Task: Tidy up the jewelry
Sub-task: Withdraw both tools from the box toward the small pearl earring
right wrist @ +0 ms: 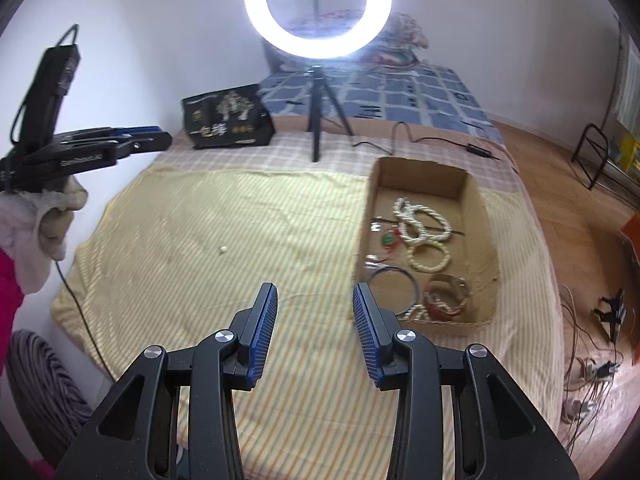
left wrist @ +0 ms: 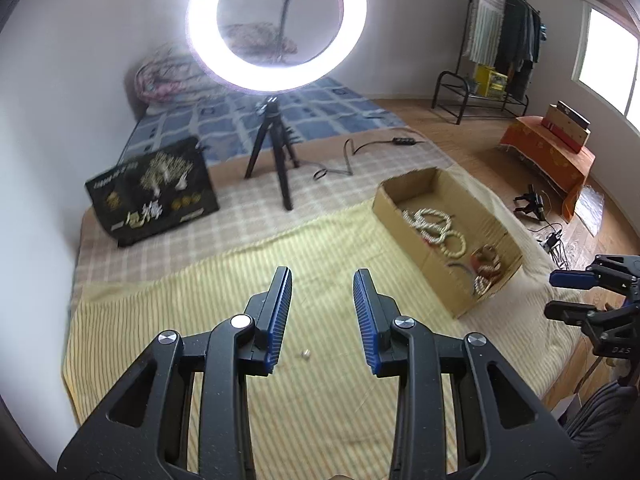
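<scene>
An open cardboard box [left wrist: 416, 210] [right wrist: 420, 179] lies on the yellow striped cloth [left wrist: 224, 280] [right wrist: 192, 216]. It holds pearl bracelets [left wrist: 434, 220] [right wrist: 422, 220], a thin dark hoop [right wrist: 394, 288] and several other pieces. One small pale bead [left wrist: 306, 354] [right wrist: 223, 249] lies alone on the cloth. My left gripper [left wrist: 323, 272] hovers open above the cloth, the bead below and between its fingers, nothing held. It also shows at the left of the right wrist view as the left gripper [right wrist: 162, 139], held by a gloved hand [right wrist: 44, 208]. My right gripper [right wrist: 315, 286] [left wrist: 560, 296] is open and empty, just left of the box.
A lit ring light [left wrist: 276, 24] [right wrist: 318, 8] stands on a black tripod [left wrist: 276, 152] [right wrist: 320, 112] behind the cloth. A black printed box [left wrist: 154, 192] [right wrist: 228, 122] sits at the back left. A cable [left wrist: 344, 160] trails beside the tripod. Floor cables [right wrist: 592, 368] lie right of the bed.
</scene>
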Action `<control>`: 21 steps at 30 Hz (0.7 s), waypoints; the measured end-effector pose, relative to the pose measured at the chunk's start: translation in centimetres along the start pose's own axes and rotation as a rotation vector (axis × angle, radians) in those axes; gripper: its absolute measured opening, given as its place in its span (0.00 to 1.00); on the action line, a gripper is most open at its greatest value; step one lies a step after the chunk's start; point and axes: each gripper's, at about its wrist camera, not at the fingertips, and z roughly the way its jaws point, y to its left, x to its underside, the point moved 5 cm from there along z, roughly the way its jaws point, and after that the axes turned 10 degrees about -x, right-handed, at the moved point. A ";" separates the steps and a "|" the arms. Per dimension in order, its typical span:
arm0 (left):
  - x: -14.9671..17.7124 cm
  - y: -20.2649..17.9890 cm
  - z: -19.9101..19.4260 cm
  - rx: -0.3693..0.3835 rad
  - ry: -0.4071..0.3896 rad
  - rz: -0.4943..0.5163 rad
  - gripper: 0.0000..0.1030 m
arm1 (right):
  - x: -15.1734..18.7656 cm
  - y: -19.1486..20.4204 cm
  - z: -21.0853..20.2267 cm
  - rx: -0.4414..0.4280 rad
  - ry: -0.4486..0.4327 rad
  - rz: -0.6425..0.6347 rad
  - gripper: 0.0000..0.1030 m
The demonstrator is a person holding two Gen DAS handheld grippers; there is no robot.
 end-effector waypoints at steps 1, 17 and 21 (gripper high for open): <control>0.5 0.3 0.1 0.003 0.007 -0.008 0.31 | 0.2 0.5 0.1 -0.008 -0.001 -0.009 0.37; 7.8 2.2 6.2 0.064 0.178 -0.056 0.31 | 6.5 6.5 7.1 -0.137 0.135 -0.096 0.37; 9.0 2.0 8.0 0.077 0.216 -0.047 0.31 | 7.6 7.6 8.5 -0.178 0.159 -0.127 0.37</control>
